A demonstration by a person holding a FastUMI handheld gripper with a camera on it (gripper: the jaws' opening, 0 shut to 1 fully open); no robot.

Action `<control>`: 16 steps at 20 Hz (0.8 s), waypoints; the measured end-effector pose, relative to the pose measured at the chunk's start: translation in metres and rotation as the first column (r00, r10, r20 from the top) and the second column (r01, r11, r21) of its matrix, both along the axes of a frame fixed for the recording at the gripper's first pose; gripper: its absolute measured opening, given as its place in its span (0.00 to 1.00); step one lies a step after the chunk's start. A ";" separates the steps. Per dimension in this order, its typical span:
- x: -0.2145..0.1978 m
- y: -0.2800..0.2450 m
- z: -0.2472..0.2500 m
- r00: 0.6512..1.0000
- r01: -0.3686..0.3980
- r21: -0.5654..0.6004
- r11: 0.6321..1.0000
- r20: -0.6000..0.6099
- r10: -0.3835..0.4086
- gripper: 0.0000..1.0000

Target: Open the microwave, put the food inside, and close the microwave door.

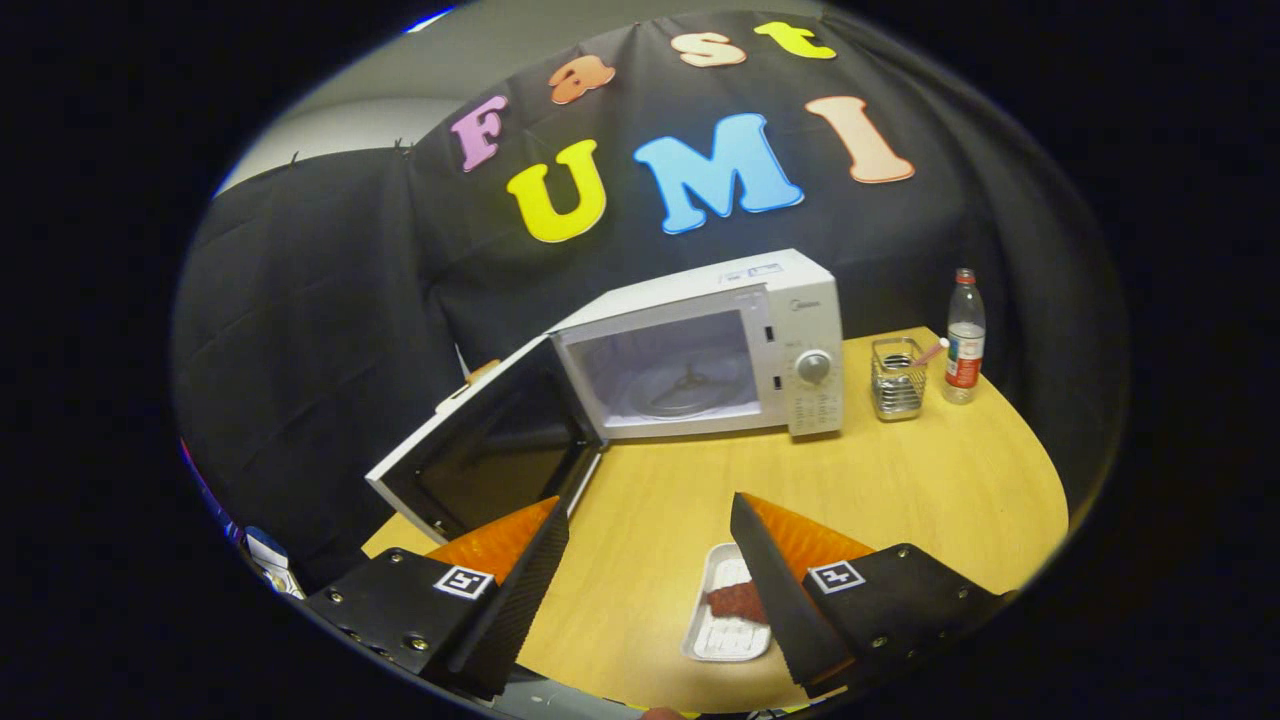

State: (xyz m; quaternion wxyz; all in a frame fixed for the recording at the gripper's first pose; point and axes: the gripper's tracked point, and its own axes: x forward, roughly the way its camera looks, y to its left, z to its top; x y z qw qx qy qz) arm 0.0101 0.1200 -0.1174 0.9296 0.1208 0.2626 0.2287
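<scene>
Gripper [650, 515]: held above the table, fingers spread wide apart, nothing between the tips and nothing gripped.
Tray [722, 606]: white, shallow, flat on the table at about 5 o'clock from the gap between the fingers, partly hidden by the inner edge of the right finger.
Food [732, 601]: a reddish-brown piece lying across the tray, its right end behind the right finger; neither finger presses on it.
Table [900, 480]: pale wood with a rounded edge, carrying everything here.
Microwave [735, 345]: white, beyond the fingers at about 12 o'clock, its cavity open to view with the glass turntable inside; round knob on the panel at its right.
Door [490, 450]: swung fully open to the microwave's left, at about 10 o'clock from the finger gap, dark window facing out.
Wire holder [897, 378]: metal mesh, just right of the microwave at about 2 o'clock.
Bottle [965, 340]: clear plastic, red cap, upright just right of the wire holder.
</scene>
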 end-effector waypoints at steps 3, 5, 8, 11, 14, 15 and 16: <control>0.008 -0.033 -0.028 0.997 0.046 -0.002 0.999 -0.062 -0.046 0.99; 0.013 -0.047 -0.047 0.989 0.072 0.025 0.997 -0.128 -0.068 0.99; 0.014 -0.061 -0.074 0.966 0.118 0.084 0.989 -0.242 -0.094 0.98; 0.007 -0.063 -0.097 0.936 0.131 0.151 0.980 -0.344 -0.072 0.98; 0.001 -0.060 -0.120 0.892 0.164 0.232 0.959 -0.451 -0.043 0.96; 0.000 -0.058 -0.123 0.879 0.175 0.260 0.950 -0.475 -0.032 0.95; -0.003 -0.057 -0.127 0.866 0.191 0.277 0.942 -0.499 -0.029 0.89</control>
